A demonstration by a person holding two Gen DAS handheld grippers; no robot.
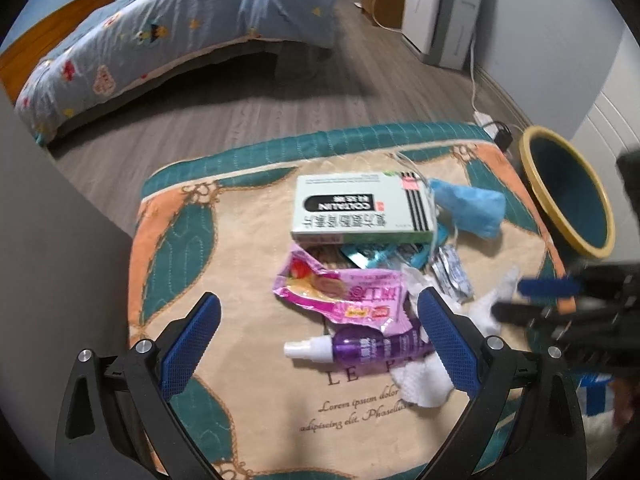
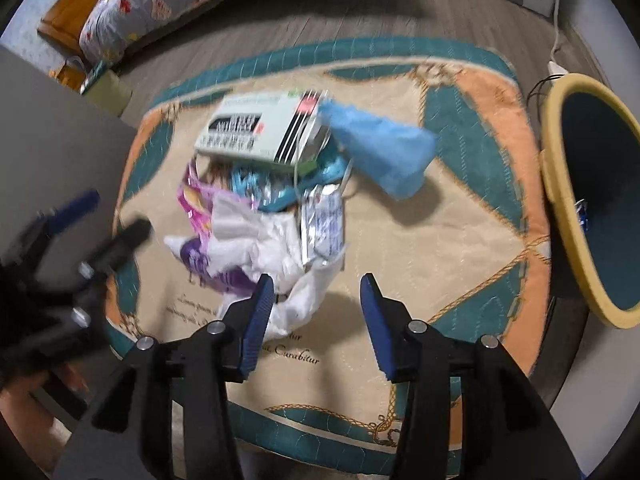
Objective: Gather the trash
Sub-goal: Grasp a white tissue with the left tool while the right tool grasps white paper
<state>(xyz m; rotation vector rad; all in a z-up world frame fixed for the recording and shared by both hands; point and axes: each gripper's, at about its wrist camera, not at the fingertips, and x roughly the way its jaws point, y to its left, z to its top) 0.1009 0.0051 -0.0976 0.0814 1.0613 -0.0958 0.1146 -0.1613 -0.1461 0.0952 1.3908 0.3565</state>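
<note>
The right gripper (image 2: 316, 316) hangs half open and empty; the white tissue (image 2: 280, 252) lies at its eleven o'clock, touching its left finger. The left gripper (image 1: 320, 344), wide open, straddles the purple bottle (image 1: 360, 346), lying crosswise.

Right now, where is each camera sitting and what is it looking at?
Left wrist: on the left hand-held gripper, looking down at the trash pile, medicine box and bed; its open fingers show.
Right wrist: on the right hand-held gripper, looking down; open fingers show.
Shared: box, mat, bin.
</note>
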